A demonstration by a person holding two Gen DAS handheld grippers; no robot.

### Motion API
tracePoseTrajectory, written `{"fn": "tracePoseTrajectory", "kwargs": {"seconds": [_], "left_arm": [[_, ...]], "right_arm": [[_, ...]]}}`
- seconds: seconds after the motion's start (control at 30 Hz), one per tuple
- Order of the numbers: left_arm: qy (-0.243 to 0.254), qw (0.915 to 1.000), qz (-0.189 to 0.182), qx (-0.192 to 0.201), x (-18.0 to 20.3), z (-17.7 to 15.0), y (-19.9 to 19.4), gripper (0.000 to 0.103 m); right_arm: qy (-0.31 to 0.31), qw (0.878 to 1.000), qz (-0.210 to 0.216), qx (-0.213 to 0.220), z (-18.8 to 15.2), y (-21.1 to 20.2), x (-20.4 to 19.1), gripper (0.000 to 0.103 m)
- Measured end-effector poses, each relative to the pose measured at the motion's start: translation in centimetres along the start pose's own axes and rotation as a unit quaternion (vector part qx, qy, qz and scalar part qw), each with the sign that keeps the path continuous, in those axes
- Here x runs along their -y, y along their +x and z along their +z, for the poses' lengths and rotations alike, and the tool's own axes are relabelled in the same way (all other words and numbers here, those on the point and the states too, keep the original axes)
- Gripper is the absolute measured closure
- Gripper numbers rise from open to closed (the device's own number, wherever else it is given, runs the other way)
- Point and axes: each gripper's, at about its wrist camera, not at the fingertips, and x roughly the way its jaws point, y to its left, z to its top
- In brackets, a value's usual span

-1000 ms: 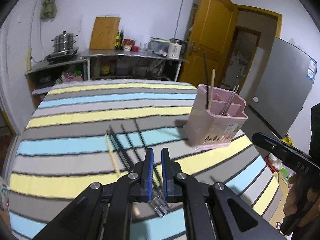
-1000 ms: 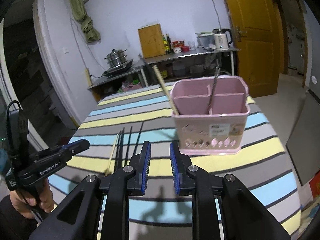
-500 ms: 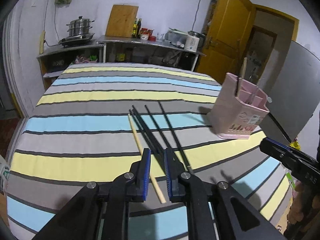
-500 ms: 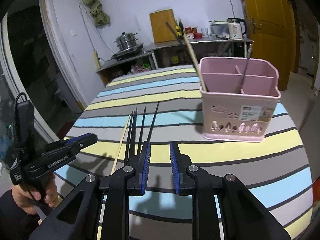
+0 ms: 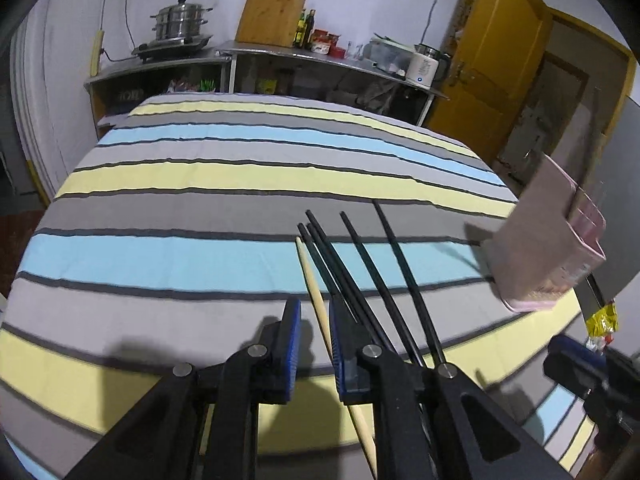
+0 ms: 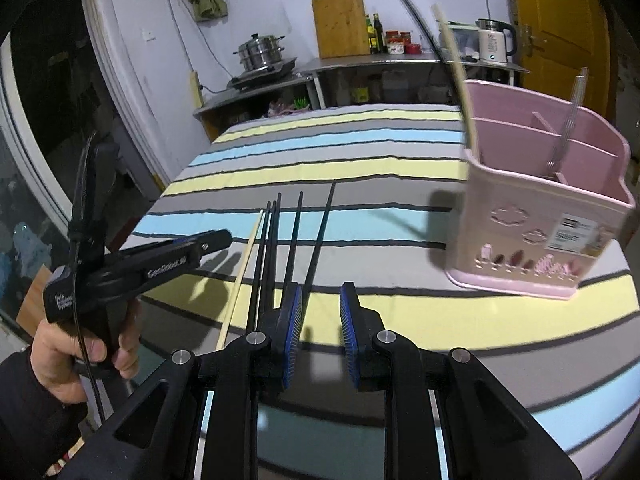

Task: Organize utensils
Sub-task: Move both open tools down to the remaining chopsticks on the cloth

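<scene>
A wooden chopstick (image 5: pixel 312 280) and several black chopsticks (image 5: pixel 360 264) lie side by side on the striped tablecloth (image 5: pixel 200 208). My left gripper (image 5: pixel 314 316) is open, low over the cloth, with the wooden chopstick running between its fingers. My right gripper (image 6: pixel 320 304) is open and empty, just right of the black chopsticks (image 6: pixel 296 232) and the wooden one (image 6: pixel 244 264). The pink utensil holder (image 6: pixel 548 216) stands at the right with a wooden chopstick, a black chopstick and a metal utensil in it. It also shows in the left wrist view (image 5: pixel 548 248). The left gripper shows in the right wrist view (image 6: pixel 216 240).
A steel counter (image 5: pixel 320 56) with a pot, a cutting board, bottles and a kettle stands behind the table. A yellow door (image 5: pixel 496 76) is at the back right. The table's right edge runs just past the holder.
My left gripper has moved down and forward onto the chopsticks and opened around the wooden one. My right gripper has moved closer to the table, and the holder now sits further right in its view.
</scene>
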Motion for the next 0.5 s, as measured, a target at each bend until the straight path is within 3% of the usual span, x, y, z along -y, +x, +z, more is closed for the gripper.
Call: {"fn": "tracePoseTrajectory", "kwargs": {"seconds": [0.5], "left_arm": [[-0.003, 0.9998, 0.005, -0.021, -0.4, 1.5, 4.4, 0.089]], "right_arm": [[-0.002, 0.999, -0.007, -0.038, 2.2, 7.2, 0.1, 0.083]]}}
